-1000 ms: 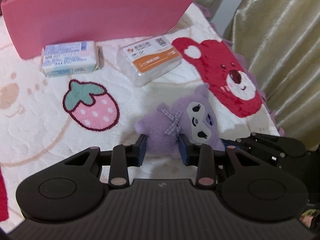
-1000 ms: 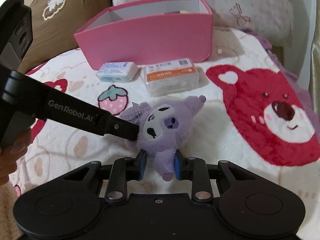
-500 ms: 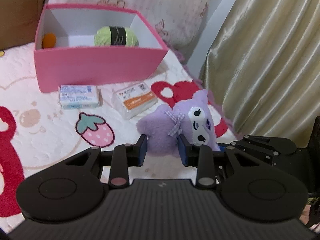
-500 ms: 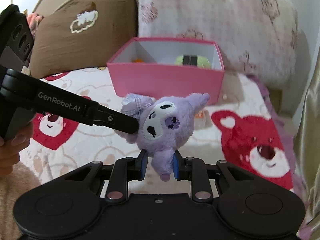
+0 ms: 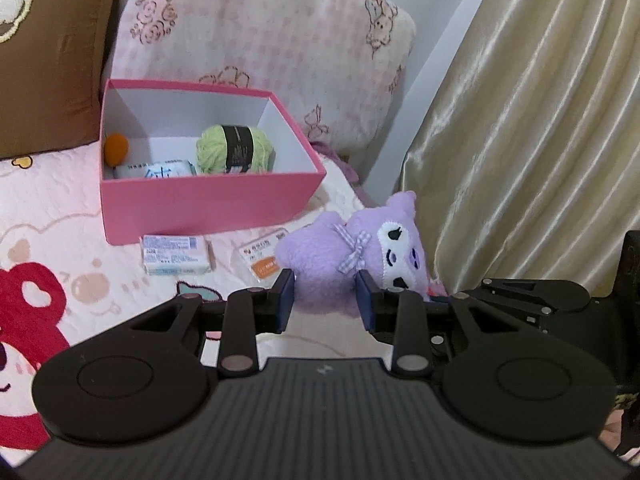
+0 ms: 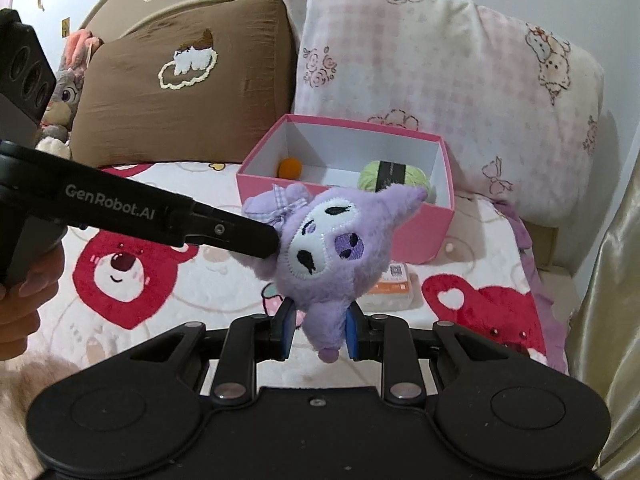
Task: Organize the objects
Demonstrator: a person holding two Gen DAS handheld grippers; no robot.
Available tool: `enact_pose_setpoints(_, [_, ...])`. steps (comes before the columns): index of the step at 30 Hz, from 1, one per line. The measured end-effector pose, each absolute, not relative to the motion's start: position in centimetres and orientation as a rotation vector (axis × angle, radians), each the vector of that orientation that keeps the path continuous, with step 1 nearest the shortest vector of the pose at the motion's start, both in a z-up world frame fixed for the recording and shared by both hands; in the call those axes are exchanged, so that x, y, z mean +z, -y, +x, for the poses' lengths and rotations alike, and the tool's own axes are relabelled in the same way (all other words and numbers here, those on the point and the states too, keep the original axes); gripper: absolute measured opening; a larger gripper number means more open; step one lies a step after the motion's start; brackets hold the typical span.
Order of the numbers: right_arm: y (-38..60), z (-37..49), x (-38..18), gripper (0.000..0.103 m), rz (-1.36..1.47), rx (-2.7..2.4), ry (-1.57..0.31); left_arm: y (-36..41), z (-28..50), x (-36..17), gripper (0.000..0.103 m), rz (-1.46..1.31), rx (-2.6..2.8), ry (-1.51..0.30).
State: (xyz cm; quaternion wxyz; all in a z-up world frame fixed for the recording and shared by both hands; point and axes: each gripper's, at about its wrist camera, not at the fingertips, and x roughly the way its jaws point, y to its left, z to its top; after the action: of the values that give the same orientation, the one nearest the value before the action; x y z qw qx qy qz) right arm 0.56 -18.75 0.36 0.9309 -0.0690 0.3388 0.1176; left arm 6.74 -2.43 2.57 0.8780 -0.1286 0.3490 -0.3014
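Now, field lines:
Plush: purple plush toy [image 6: 332, 248] held up in the air above the bed [image 6: 208, 284], clear of the blanket, in front of the pink box [image 6: 416, 236].
Right gripper [image 6: 320, 326]: fingers closed on the plush's lower end, blue pads pressing either side.
Left gripper [image 5: 326, 300]: fingers closed on the plush's back, near the checked bow; in the right wrist view its black fingers [image 6: 240, 236] meet the plush from the left.
Hand: a person's hand [image 6: 24, 304] grips the left tool at the left edge of that view.
Pink box: open, toward the head of the bed, against the pillows [image 5: 256, 40]; holds green yarn [image 5: 236, 150], an orange ball [image 5: 116, 148] and a packet [image 5: 156, 170].
Bed, in front of box: blue-white packet [image 5: 176, 254]; orange-labelled pack [image 5: 260, 260] partly hidden by plush.
Right edge: gold curtain [image 5: 540, 120].
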Motion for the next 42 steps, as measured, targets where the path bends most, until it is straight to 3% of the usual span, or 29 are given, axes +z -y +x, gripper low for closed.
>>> enact_pose_setpoints(19, [14.9, 6.2, 8.3, 0.025, -0.229, 0.352, -0.759, -4.5, 9.3, 6.3, 0.029, -0.467, -0.636, -0.670])
enact_pose_setpoints(31, [15.6, 7.8, 7.8, 0.019, -0.270, 0.407, -0.735, -3.2, 9.8, 5.7, 0.029, -0.496, -0.560, -0.653])
enact_pose_setpoints(37, [16.4, 11.7, 8.2, 0.015, -0.335, 0.425, -0.764, -1.5, 13.0, 7.7, 0.029, -0.464, -0.534, -0.652])
enact_pose_setpoints(39, [16.5, 13.2, 8.6, 0.003, -0.361, 0.447, -0.788, -0.9, 14.3, 7.9, 0.025, -0.478, -0.565, -0.676])
enact_pose_setpoints(42, [16.1, 15.2, 8.9, 0.003, -0.409, 0.490, -0.815, 0.3, 16.6, 8.0, 0.023, -0.506, -0.600, -0.737])
